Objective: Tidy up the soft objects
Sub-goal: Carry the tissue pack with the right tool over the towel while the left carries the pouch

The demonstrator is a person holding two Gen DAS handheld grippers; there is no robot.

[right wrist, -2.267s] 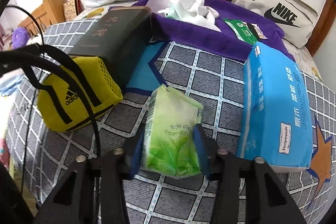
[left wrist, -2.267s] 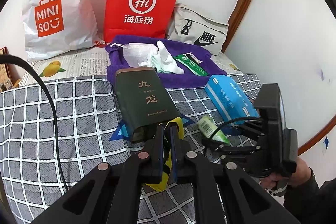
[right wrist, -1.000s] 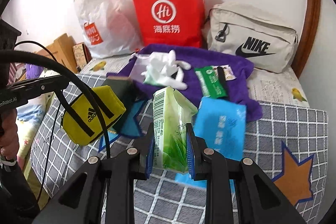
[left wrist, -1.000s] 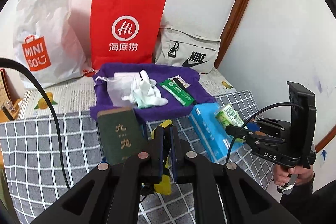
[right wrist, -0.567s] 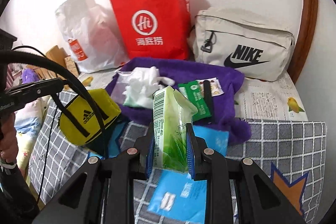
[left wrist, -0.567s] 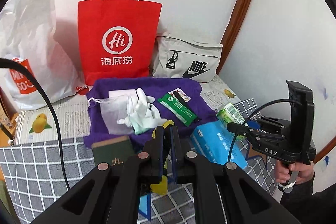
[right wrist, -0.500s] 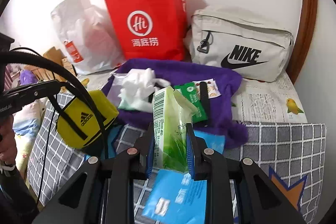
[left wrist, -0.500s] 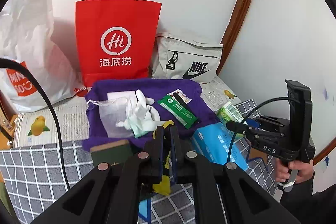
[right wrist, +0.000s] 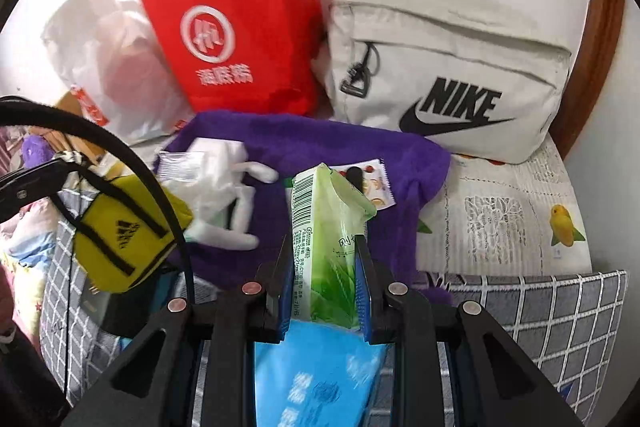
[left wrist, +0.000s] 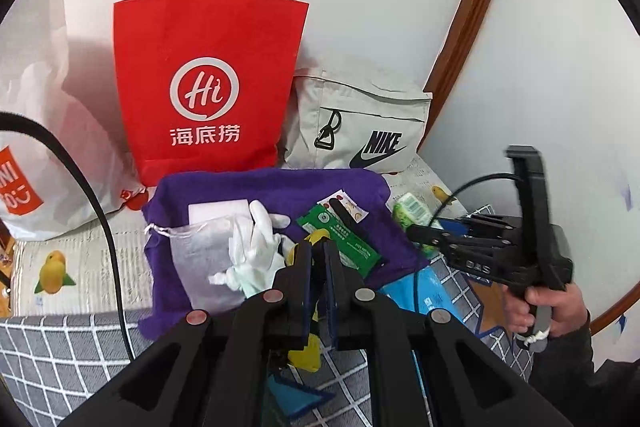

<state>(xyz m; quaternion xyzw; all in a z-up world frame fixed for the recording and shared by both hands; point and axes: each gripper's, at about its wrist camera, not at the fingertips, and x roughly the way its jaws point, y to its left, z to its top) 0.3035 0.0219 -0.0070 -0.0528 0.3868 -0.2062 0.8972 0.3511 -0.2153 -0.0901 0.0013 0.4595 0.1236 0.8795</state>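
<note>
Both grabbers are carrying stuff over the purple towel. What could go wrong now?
1. The right gripper pinches only the lower part of the soft green tissue pack; it might slip or tip.
2. The left gripper holds the yellow pouch by a thin bit, so the pouch hangs and could brush the white gloves on the purple towel.

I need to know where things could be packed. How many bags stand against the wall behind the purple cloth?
3: a white plastic bag at the left, a red paper bag in the middle, and a beige Nike bag at the right. Others may sit out of frame.
</note>
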